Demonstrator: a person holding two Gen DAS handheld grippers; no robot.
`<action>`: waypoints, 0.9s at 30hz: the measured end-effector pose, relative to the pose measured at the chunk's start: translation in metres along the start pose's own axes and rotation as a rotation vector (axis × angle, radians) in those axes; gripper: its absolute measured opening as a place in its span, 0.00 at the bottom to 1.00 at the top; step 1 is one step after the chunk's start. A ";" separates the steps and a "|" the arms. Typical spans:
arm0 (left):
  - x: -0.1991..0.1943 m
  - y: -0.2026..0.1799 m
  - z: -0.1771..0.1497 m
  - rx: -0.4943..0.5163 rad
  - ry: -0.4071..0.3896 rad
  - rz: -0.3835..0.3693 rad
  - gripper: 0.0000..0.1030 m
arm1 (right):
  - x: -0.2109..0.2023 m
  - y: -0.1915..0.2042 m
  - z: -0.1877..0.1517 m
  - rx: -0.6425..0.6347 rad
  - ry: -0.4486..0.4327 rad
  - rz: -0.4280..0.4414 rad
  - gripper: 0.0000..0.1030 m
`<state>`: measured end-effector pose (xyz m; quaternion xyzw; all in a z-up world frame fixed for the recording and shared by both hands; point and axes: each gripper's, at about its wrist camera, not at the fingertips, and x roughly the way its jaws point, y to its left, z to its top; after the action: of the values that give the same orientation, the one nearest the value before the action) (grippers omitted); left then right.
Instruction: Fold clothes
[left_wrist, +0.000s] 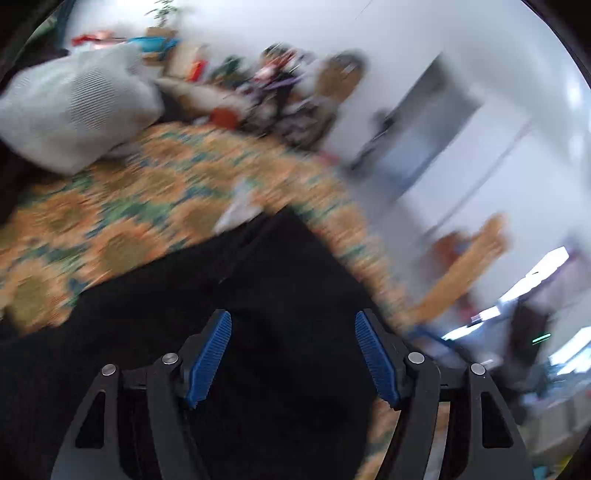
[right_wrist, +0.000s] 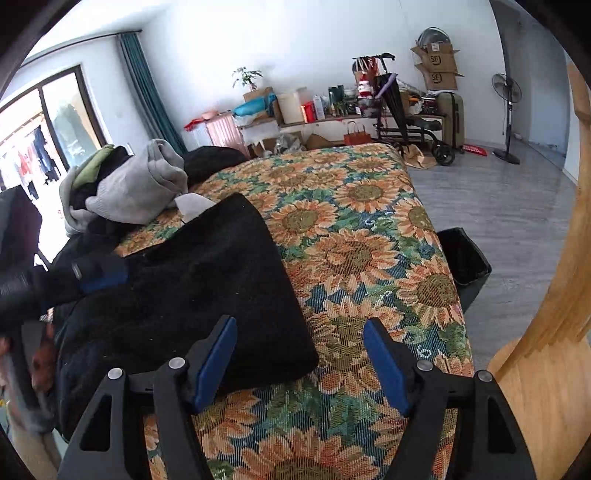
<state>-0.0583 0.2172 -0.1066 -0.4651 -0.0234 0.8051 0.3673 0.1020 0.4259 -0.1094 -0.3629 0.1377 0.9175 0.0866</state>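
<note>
A black garment (right_wrist: 192, 288) lies folded on the sunflower-patterned cloth (right_wrist: 369, 258) that covers the surface. My right gripper (right_wrist: 300, 325) hangs open just above the garment's near right corner, nothing between its blue pads (right_wrist: 214, 365). In the right wrist view my left gripper (right_wrist: 99, 275) is a dark blur with a blue pad over the garment's left side. The left wrist view is motion-blurred: my left gripper (left_wrist: 293, 319) stands open over the black garment (left_wrist: 258, 295), its pads apart and touching no cloth.
A heap of grey, black and green clothes (right_wrist: 125, 184) sits at the far left of the cloth. A black bin (right_wrist: 465, 258) stands by the right edge, with a wooden post (right_wrist: 554, 295) at the right. Shelves, boxes, a cart and a fan (right_wrist: 508, 110) line the far wall.
</note>
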 end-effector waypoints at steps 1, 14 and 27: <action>0.005 -0.001 -0.002 -0.006 0.035 0.053 0.69 | -0.002 0.005 -0.001 -0.014 -0.017 -0.029 0.73; -0.074 0.009 -0.046 0.110 0.077 0.425 0.69 | -0.023 0.107 -0.027 -0.414 -0.159 -0.084 0.83; -0.073 0.082 -0.066 -0.012 0.154 0.398 0.73 | 0.049 0.127 0.054 -0.385 -0.064 -0.093 0.83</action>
<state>-0.0330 0.0927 -0.1215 -0.5230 0.0919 0.8237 0.1991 -0.0014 0.3254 -0.0814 -0.3492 -0.0603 0.9330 0.0623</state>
